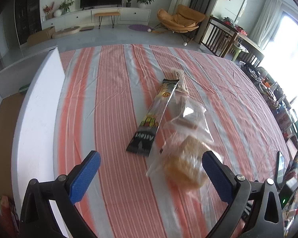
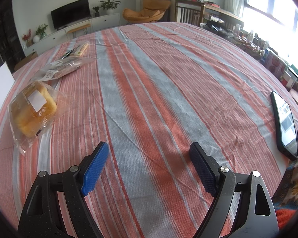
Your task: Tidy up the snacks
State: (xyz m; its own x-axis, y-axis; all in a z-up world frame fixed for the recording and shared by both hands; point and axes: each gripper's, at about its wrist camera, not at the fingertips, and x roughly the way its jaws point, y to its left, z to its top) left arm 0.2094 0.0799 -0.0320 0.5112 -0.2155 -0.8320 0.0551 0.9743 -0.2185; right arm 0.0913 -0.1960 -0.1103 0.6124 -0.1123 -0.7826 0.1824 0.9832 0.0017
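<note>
A striped red-and-grey tablecloth [image 1: 113, 107] is seen covering the table, with the left gripper [image 1: 151, 170] held low over it at the bottom of the frame, its blue-padded jaws spread wide and nothing caught between them. A bagged bread roll [image 1: 185, 164] in clear wrap is shown lying just inside the right-hand pad, at the lower right of centre (its outline is smeared by motion blur, so contact with the pad cannot be judged). Above it, a clear packet of wafers [image 1: 188, 117] is laid, and beside that, toward the middle of the frame, a long black snack sachet [image 1: 153, 119] is stretched diagonally, with a pale stick pack [image 1: 181, 81] lying at its upper end. A white box wall [image 1: 39, 107] is seen curving along the left edge of the frame. In the right wrist view, the right gripper [image 2: 149, 164] is likewise held agape over bare cloth at the bottom centre, empty; the bread roll [image 2: 32, 109] is placed well apart from it at the left edge, with the other snacks trailing off toward the upper left. A phone [image 2: 285, 121] is seen resting near the right edge, screen up.
</note>
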